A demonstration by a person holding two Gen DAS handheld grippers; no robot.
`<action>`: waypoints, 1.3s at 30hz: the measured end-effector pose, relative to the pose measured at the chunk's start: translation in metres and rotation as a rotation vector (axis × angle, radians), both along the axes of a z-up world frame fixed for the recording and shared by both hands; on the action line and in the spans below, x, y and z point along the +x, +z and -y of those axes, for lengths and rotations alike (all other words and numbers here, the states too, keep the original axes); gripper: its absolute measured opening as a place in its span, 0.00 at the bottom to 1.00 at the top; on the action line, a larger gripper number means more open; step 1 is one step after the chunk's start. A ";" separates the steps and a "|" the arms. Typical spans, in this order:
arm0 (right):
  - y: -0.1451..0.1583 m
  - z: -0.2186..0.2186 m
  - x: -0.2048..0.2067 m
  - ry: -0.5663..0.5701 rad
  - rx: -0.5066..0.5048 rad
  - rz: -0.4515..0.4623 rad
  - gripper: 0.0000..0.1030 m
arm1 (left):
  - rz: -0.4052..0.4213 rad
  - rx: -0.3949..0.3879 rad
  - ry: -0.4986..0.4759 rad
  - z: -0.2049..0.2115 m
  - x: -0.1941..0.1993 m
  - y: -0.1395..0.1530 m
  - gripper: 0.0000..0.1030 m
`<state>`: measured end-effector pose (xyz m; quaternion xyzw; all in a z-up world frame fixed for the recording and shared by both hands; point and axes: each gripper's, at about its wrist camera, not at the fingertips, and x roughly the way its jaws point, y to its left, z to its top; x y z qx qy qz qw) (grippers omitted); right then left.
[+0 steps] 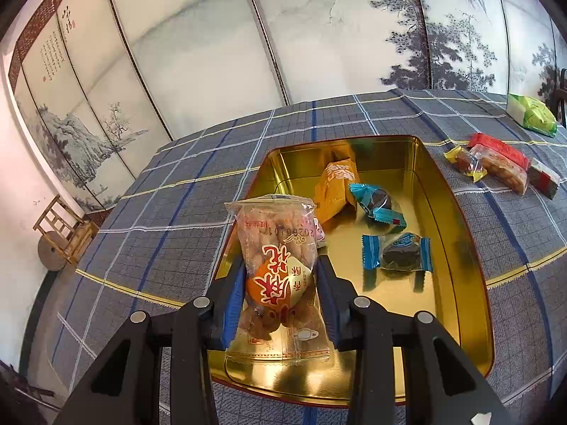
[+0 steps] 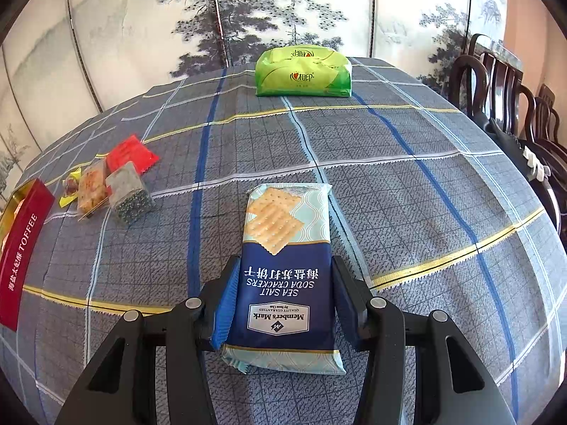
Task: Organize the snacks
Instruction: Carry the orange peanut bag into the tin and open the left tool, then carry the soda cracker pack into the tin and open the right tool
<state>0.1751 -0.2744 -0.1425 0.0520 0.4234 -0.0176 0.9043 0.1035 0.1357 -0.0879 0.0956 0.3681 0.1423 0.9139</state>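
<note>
My left gripper [image 1: 280, 283] is shut on a clear packet of fried dough twists [image 1: 278, 248] and holds it over the near left part of the gold tin [image 1: 457, 233]. In the tin lie an orange packet [image 1: 335, 186] and two blue-wrapped dark sweets [image 1: 377, 205] [image 1: 398, 251]. My right gripper [image 2: 285, 283] is shut on a blue pack of sea salt soda crackers [image 2: 287, 265] above the checked tablecloth. The tin's red side [image 2: 21, 248], marked TOFFEE, shows at the left edge of the right wrist view.
A small heap of loose snacks lies right of the tin: a red packet [image 1: 499, 148], a clear biscuit packet [image 1: 499, 168] and a yellow-wrapped sweet [image 1: 462, 159]; the heap also shows in the right wrist view [image 2: 106, 184]. A green bag [image 2: 303, 72] lies at the far edge. Dark wooden chairs [image 2: 496, 81] stand at the right.
</note>
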 end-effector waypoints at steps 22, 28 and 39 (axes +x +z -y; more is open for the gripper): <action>0.000 -0.010 0.003 -0.005 -0.010 -0.003 0.49 | 0.068 0.095 -0.013 0.007 -0.007 0.000 0.41; -0.001 -0.012 0.004 -0.008 -0.021 -0.007 0.49 | 0.090 0.086 -0.019 0.008 -0.010 0.007 0.46; 0.000 -0.025 -0.018 -0.014 0.035 -0.004 0.49 | 0.125 0.059 -0.014 -0.004 -0.022 0.025 0.52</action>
